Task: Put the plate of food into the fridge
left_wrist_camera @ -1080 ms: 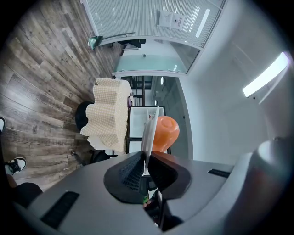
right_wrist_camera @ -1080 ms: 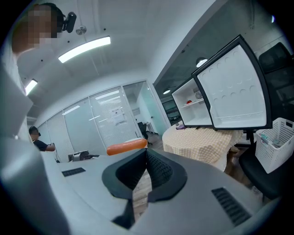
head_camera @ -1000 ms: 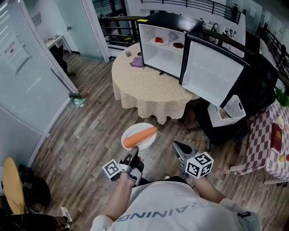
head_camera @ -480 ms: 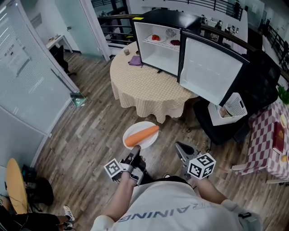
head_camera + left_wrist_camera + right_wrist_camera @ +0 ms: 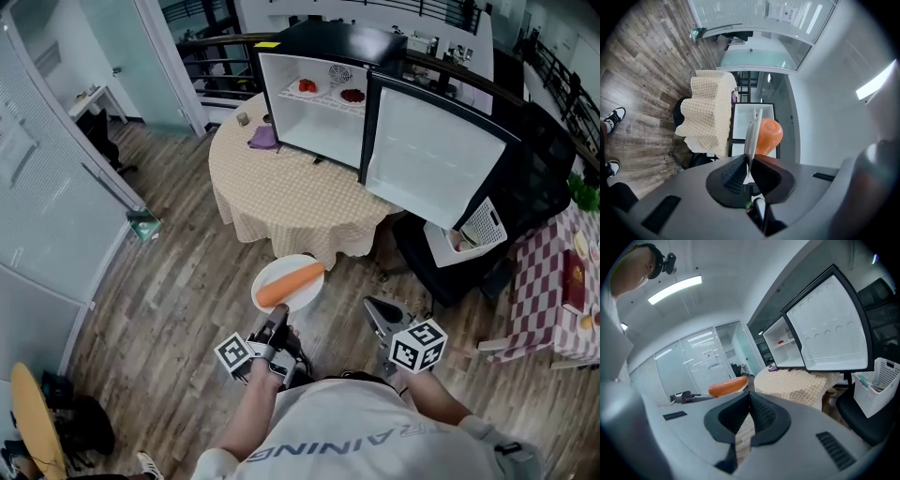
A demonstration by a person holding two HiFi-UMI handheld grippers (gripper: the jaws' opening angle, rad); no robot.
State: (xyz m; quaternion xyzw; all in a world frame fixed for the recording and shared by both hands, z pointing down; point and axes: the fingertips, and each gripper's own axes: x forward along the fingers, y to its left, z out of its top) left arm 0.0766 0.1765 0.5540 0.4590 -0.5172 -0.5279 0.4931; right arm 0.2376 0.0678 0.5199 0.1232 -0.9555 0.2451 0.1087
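My left gripper is clamped on the near rim of the plate, and the carrot lies on it just ahead of the jaws. My right gripper hangs beside it, jaws together and empty; the open fridge stands well ahead of both

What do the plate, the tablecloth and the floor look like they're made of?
Plate: smooth plain white with a thin rim, probably ceramic or melamine.
Tablecloth: soft woven fabric, beige checks, hanging in folds.
Floor: wood-grain planks in mixed tones, possibly laminate.
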